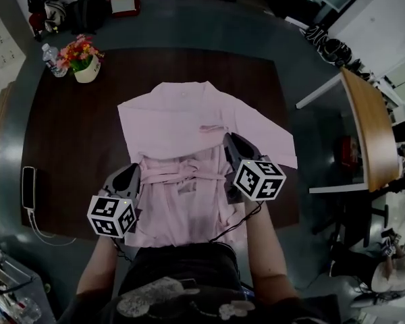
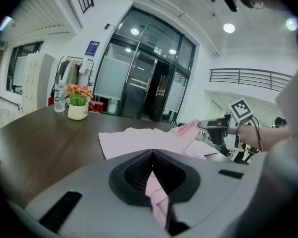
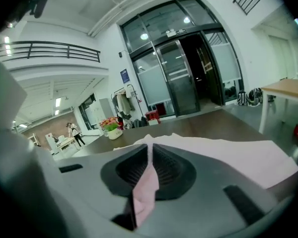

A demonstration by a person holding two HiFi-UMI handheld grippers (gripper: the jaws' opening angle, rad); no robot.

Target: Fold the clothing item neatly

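Head view: shows the pink garment spread flat on the dark worktop, collar at the far side, hem near the person, a tie band bunched across the middle. Places the left gripper at the garment's left edge and the right gripper further in, with a fold of cloth lifted at its tip.

Left gripper view: finds the jaws fully together on a thin pinch of pink fabric, with nothing else between them. Catches the right gripper across the cloth, holding up a raised peak.

Right gripper view: finds the jaws nearly together, clamped on a thicker tuck of the same fabric.

Judged from this: light, limp, thin cloth; likely drapes and creases readily and slides over the smooth wood. Best taken at edges and corners — seam or hem — with both pinches level so the fold lands square.
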